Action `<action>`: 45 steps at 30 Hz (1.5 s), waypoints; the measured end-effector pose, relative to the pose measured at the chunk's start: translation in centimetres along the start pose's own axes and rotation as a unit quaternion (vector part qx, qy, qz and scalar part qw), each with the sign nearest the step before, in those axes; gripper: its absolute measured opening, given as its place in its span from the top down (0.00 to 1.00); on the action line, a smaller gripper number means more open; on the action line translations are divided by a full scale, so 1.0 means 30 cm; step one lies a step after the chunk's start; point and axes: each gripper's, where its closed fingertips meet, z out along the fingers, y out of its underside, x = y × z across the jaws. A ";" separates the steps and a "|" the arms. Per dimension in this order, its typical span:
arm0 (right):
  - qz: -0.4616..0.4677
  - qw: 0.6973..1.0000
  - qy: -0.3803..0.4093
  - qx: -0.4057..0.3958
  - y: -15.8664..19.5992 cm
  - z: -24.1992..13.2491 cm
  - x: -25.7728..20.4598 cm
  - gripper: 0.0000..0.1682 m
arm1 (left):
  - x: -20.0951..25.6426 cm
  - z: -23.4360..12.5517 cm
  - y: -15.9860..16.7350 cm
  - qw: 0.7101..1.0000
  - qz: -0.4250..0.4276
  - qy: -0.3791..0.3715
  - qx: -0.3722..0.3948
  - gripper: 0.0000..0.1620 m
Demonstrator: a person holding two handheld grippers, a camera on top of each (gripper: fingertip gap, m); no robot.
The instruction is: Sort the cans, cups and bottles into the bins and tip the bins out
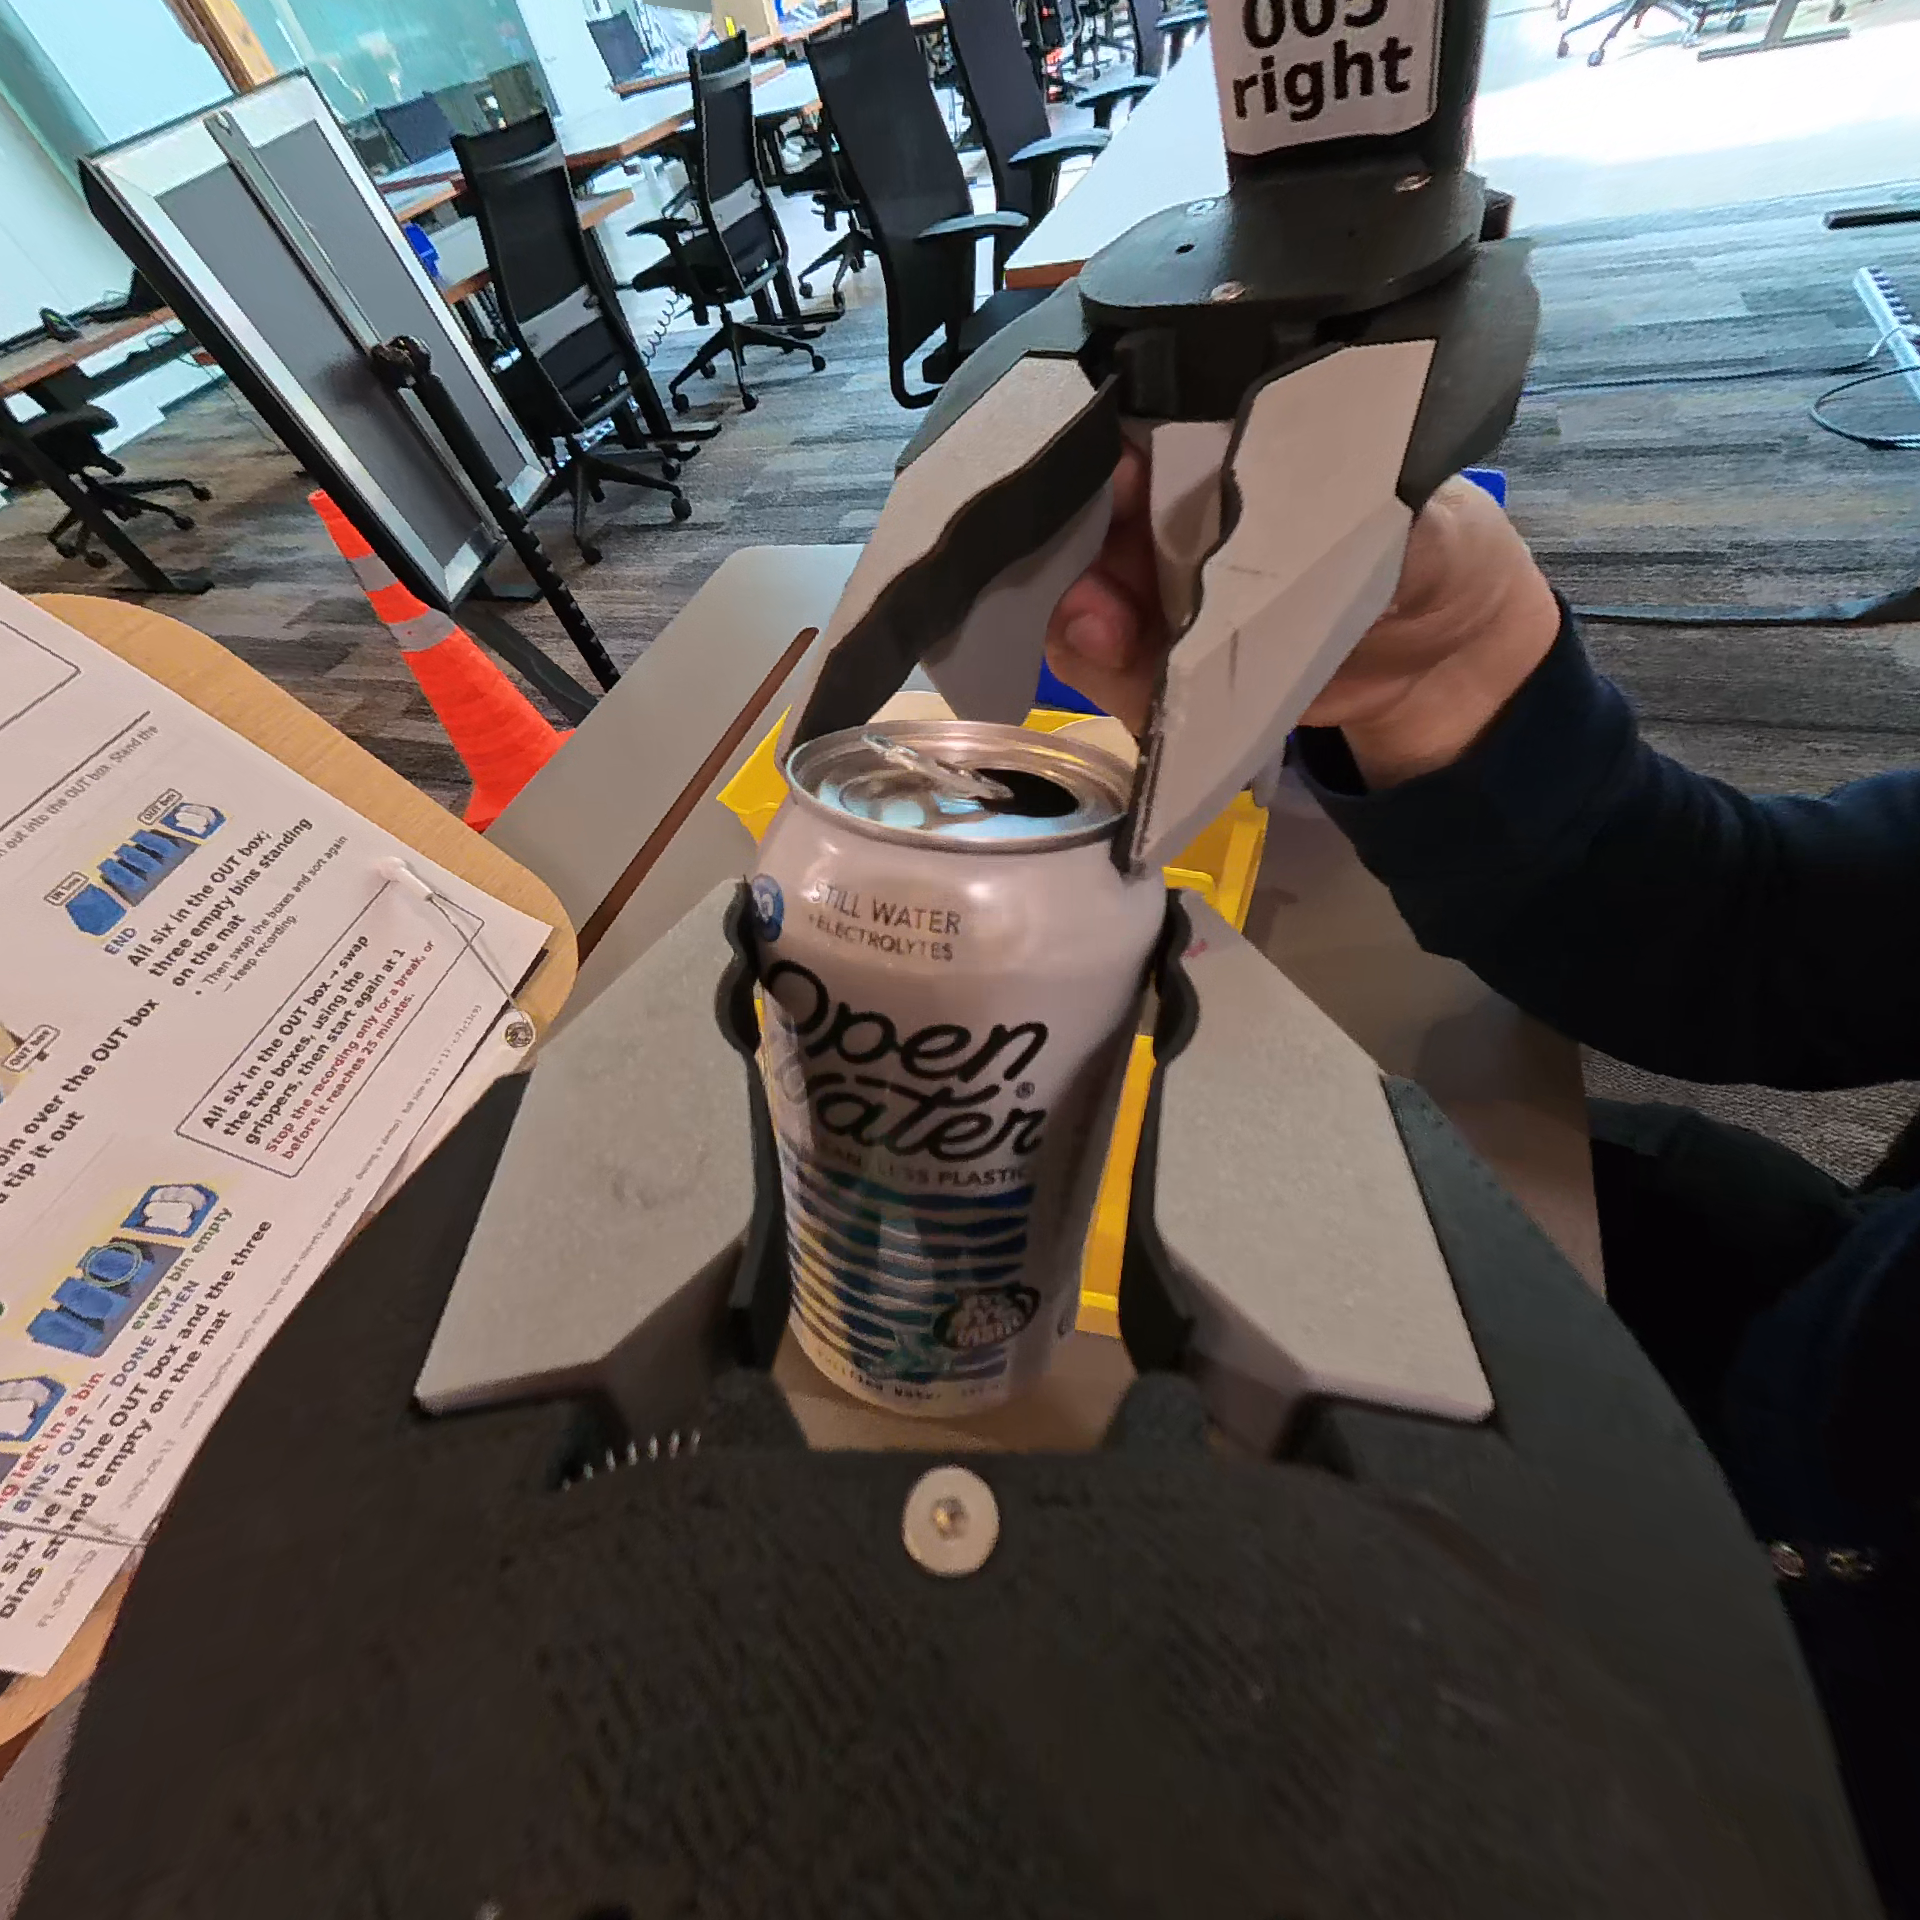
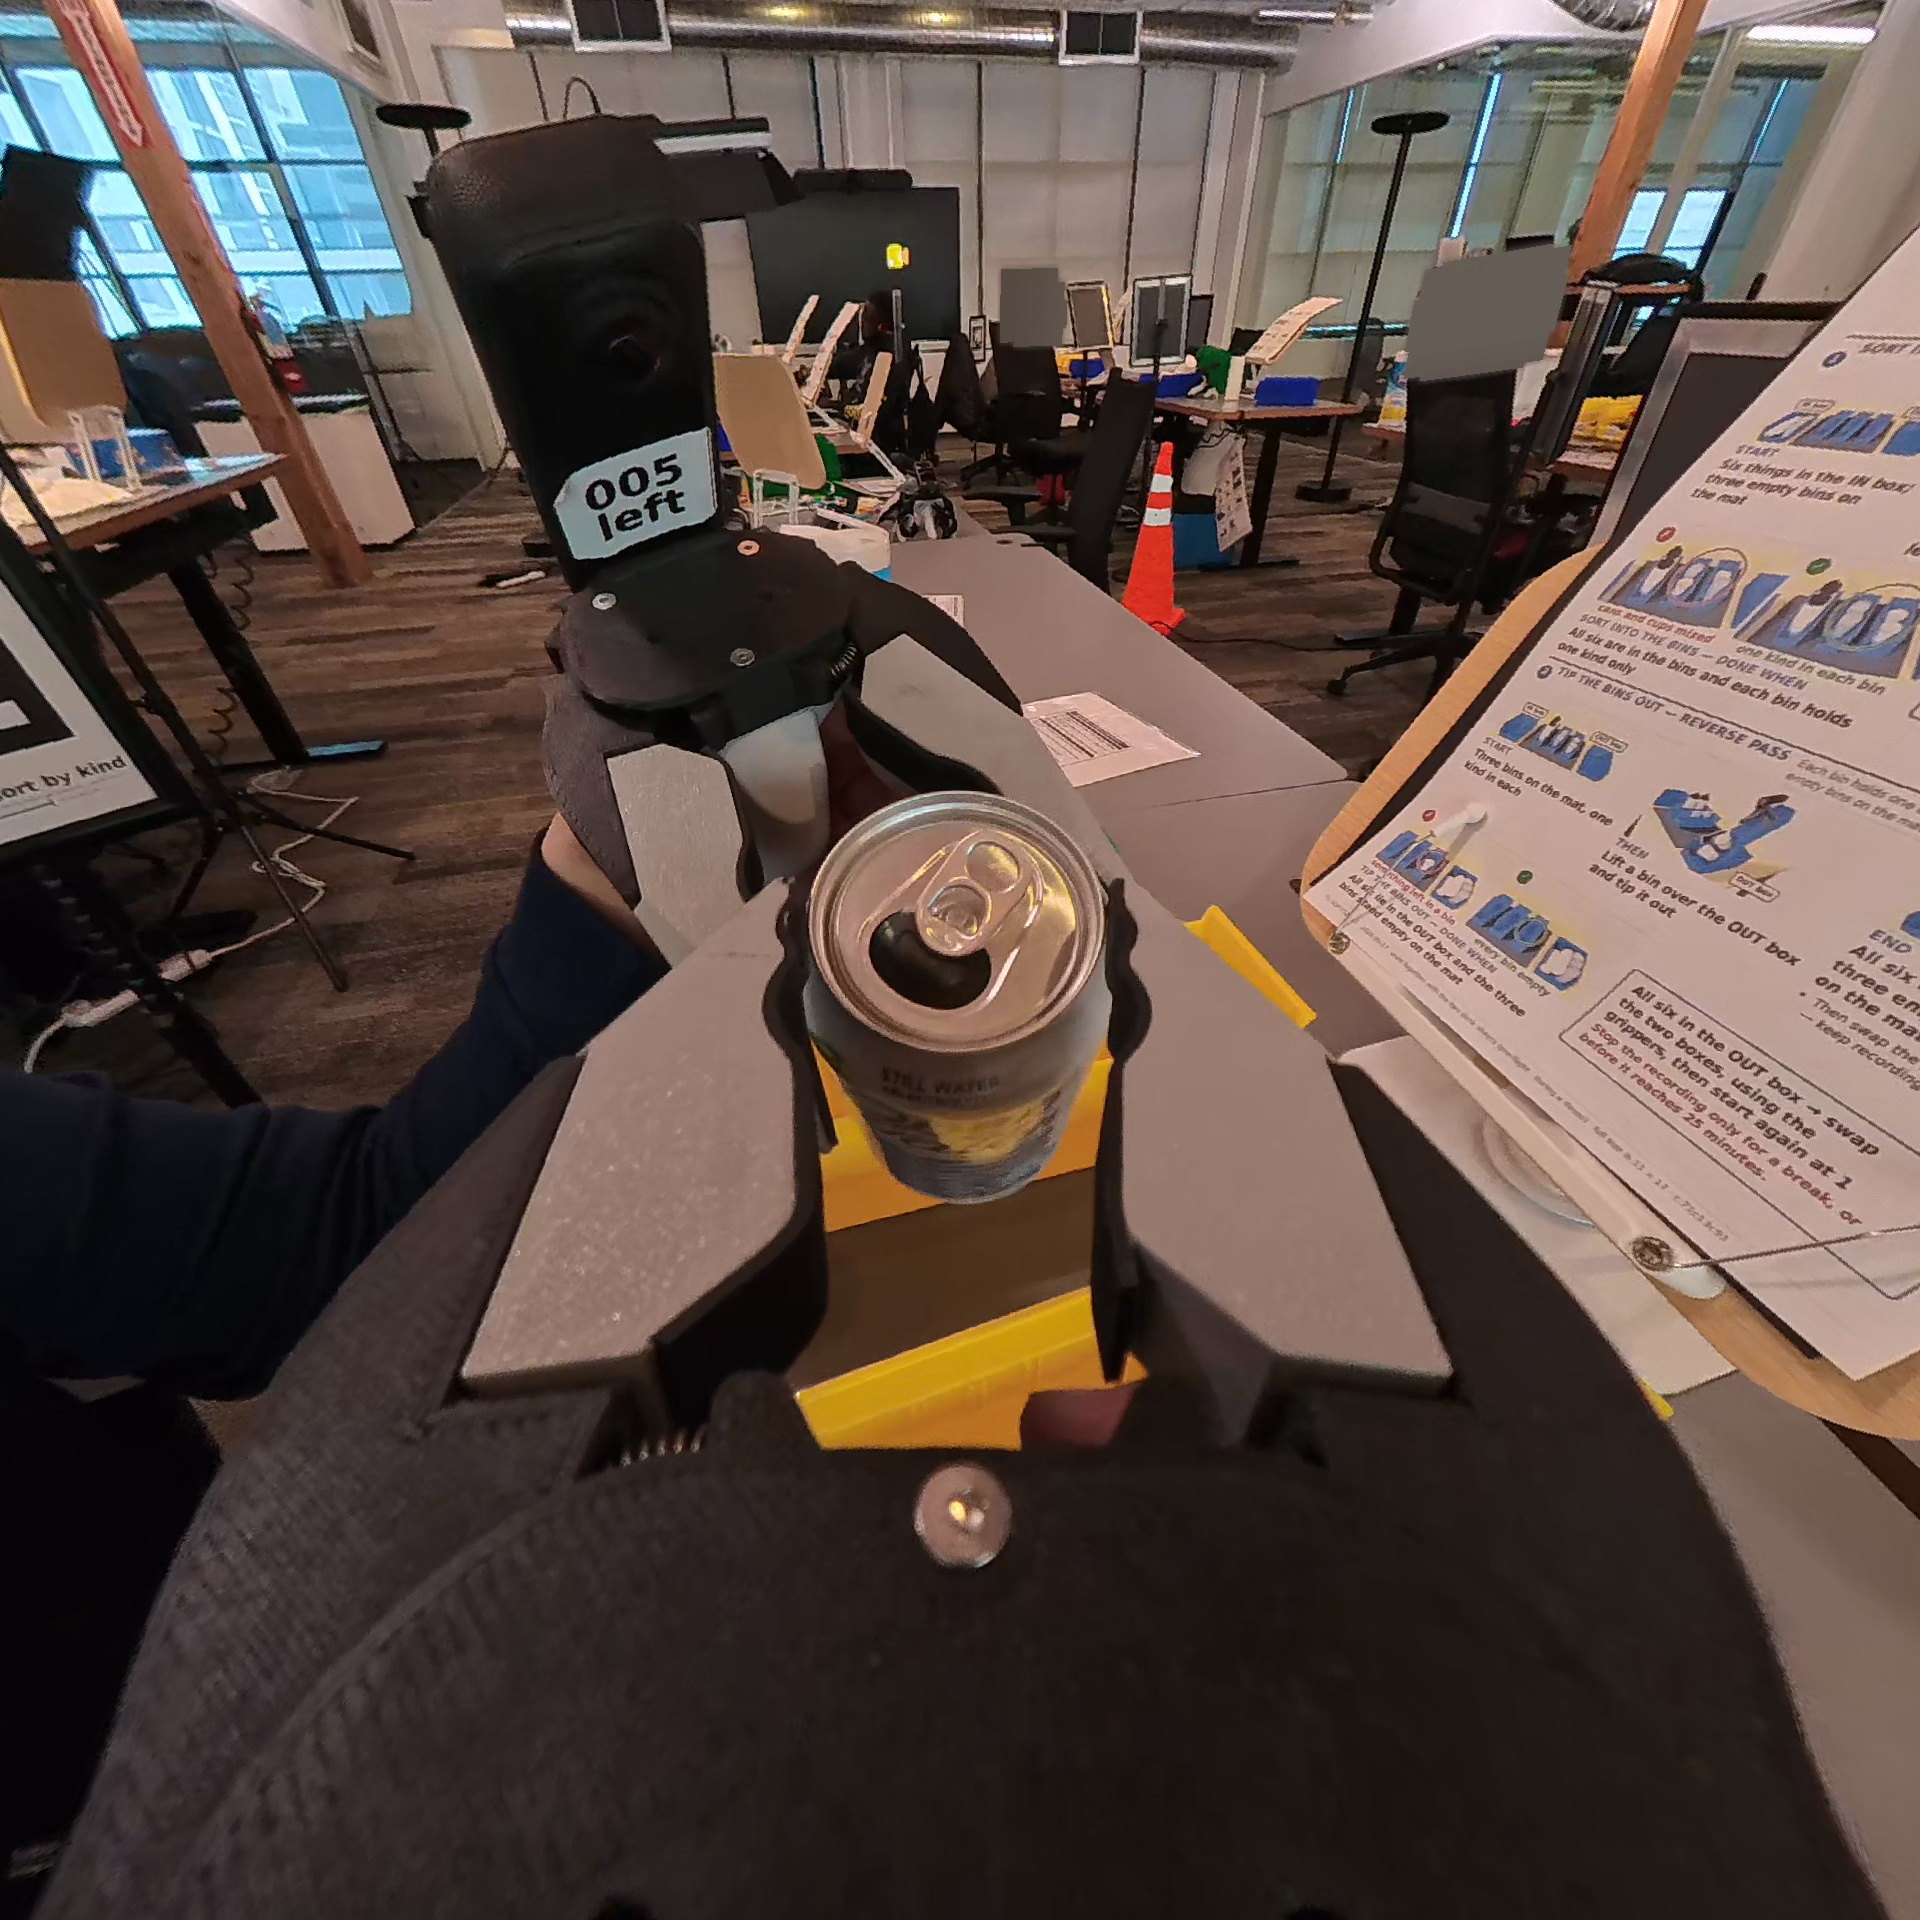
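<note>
Currently both tongs are gripping one can, so the sorting is looking unfinished.

- The left gripper (image 1: 956, 914) is clamping the can (image 1: 914, 1091) around its printed body, with a finger pressing on each side. The can is standing upright in the air, pull-tab end up, mouth already open.
- The right gripper (image 2: 954, 899) is coming at the same can from above. In the right wrist view its fingers are sitting against both sides of the can just under the rim, so I am reading it as closed on the can too. Judgement: a hand-over between grippers, or a two-handed carry.
- The can is hanging directly above a yellow bin (image 2: 935, 1387), clear of it and not yet inside.

Containers:
- Yellow bin walls are showing beneath and behind the can in both views. I cannot tell how many bins these walls are making up.
- The strip of bin interior visible between the right fingers is looking dark and bare. A small reddish patch is showing near the finger roots, and I cannot tell what it is.
- No cups or bottles are appearing in either view.

Progress: at least this can is waiting to be dropped. Whether other items are sorted is hidden, and the tipping-out appears to be lying ahead.

An instruction sheet (image 1: 208, 1039) is sitting on a stand just beside the bins.
</note>
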 end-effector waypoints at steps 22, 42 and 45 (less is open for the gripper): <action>-0.034 0.999 0.036 -0.010 0.007 0.025 0.016 0.64 | -0.010 0.007 -0.005 1.000 -0.012 0.000 0.008 0.54; -0.016 0.999 0.045 -0.015 0.021 0.035 0.039 0.62 | -0.008 0.045 0.000 1.000 0.001 -0.016 -0.007 0.54; -0.017 0.999 0.048 -0.009 0.012 0.032 0.037 0.63 | -0.007 0.043 -0.009 1.000 -0.003 -0.014 0.002 0.53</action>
